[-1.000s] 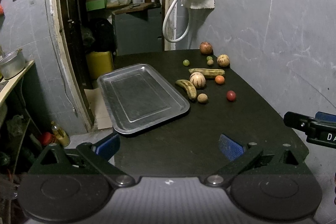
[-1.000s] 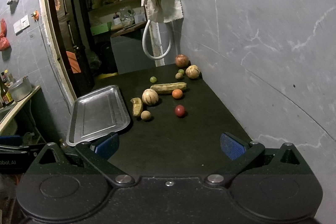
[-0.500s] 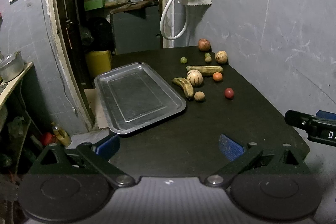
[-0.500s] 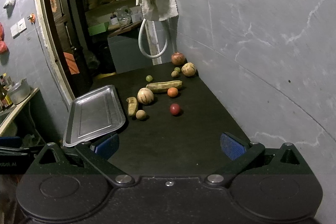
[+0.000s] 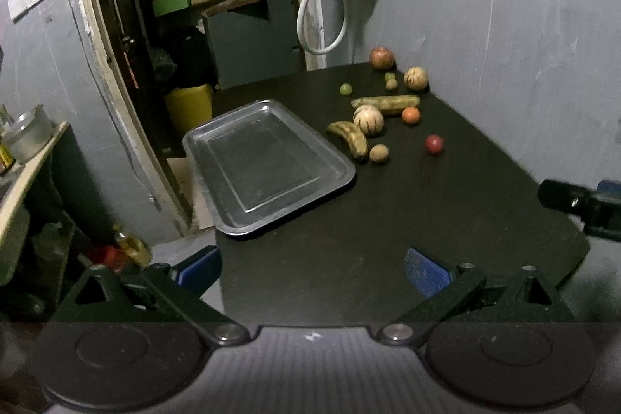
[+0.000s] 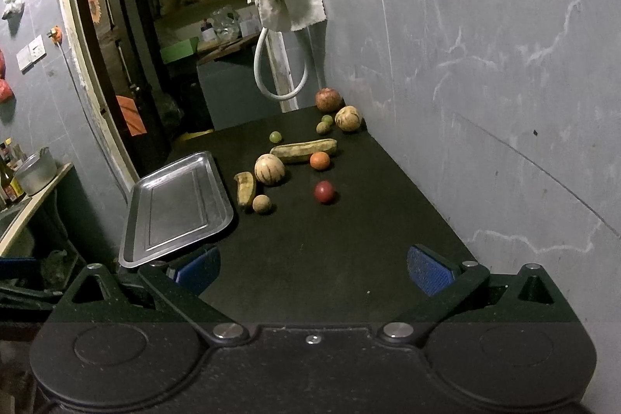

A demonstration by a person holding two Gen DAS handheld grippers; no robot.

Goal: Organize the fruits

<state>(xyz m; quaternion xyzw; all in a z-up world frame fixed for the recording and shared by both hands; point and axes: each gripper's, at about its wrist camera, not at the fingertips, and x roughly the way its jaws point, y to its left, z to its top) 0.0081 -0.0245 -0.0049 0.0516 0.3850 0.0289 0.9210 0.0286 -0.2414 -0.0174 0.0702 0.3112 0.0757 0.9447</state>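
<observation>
**Both grippers pulled back, fruit and tray well ahead of you**

Since a second ago you have drawn both grippers back and tipped them slightly, so the fruit and tray sit a little higher in each view; nothing on the table itself has shifted. Your left gripper (image 5: 312, 268) hovers over the near edge of the black table (image 5: 388, 220), its blue pads spread wide with nothing between them. Your right gripper (image 6: 313, 268) hangs level over the near end of the same table, its pads likewise wide apart and empty; its tip shows at the right edge of the left wrist view.

Going by size: the metal tray (image 5: 268, 216) lies empty on the table's left side, its near corner overhanging the edge, well ahead of your left gripper and slightly to its left. Beside the tray's right rim lies a browned banana (image 5: 349, 138), and a second, straighter banana (image 5: 386, 101) rests farther back. A striped melon (image 5: 368, 119) sits between them, touching the near banana. At the far corner by the wall you have a reddish apple (image 5: 381, 58) and a second striped melon (image 5: 415, 78). An orange fruit (image 5: 410, 115), a red fruit (image 5: 434, 144) and a small brown fruit (image 5: 379, 153) lie nearer, the red one closest to your right gripper yet still well apart from it. Small green fruits (image 5: 345, 89) dot the back.
</observation>
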